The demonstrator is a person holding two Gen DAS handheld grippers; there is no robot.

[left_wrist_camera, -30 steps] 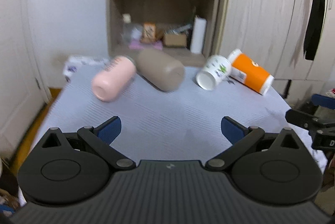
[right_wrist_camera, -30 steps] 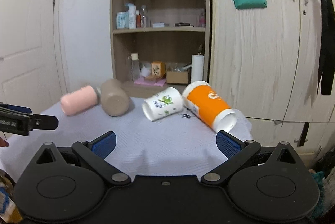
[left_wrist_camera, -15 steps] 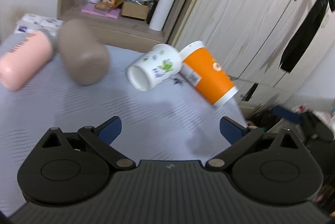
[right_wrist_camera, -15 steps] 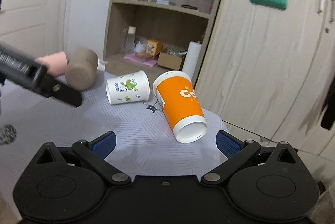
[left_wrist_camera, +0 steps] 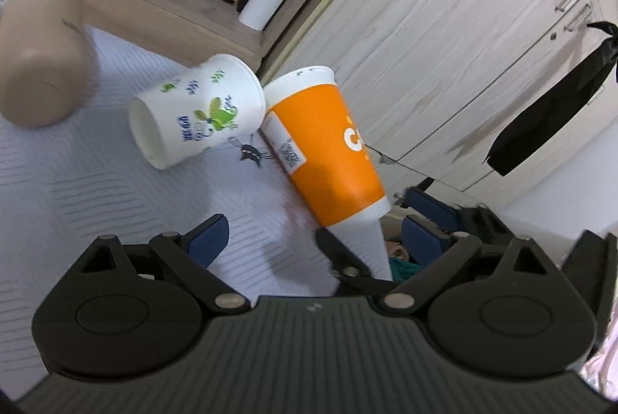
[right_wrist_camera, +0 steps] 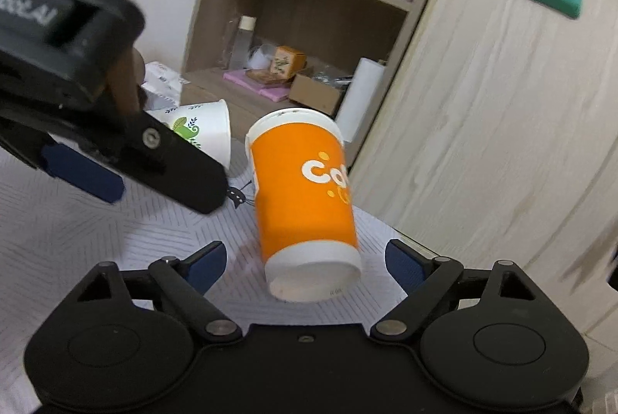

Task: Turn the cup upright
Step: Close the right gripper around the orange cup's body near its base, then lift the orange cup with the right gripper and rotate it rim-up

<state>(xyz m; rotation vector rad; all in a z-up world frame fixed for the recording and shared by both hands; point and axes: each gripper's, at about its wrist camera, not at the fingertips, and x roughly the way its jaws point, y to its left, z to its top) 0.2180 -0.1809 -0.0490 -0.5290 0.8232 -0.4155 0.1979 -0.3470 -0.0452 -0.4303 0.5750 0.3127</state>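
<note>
An orange paper cup (left_wrist_camera: 328, 151) lies on its side at the table's right edge, also in the right wrist view (right_wrist_camera: 305, 197), its narrow base toward me. A white cup with a green frog print (left_wrist_camera: 197, 116) lies on its side to its left, touching it near the rims. My right gripper (right_wrist_camera: 305, 259) is open, its fingers either side of the orange cup's base, not touching. My left gripper (left_wrist_camera: 313, 240) is open and empty just before the orange cup; it shows in the right wrist view (right_wrist_camera: 96, 159) above the white cup (right_wrist_camera: 201, 128).
A tan bottle (left_wrist_camera: 38, 58) lies on its side at the left of the grey patterned tablecloth (left_wrist_camera: 77, 197). A wooden shelf unit (right_wrist_camera: 293, 39) with a paper roll and boxes stands behind. Wardrobe doors (left_wrist_camera: 463, 46) are on the right, past the table edge.
Both grippers have moved in toward the orange cup, which now sits larger and closer. The left gripper has swung right, past the pink and tan bottles. Both stay open.
</note>
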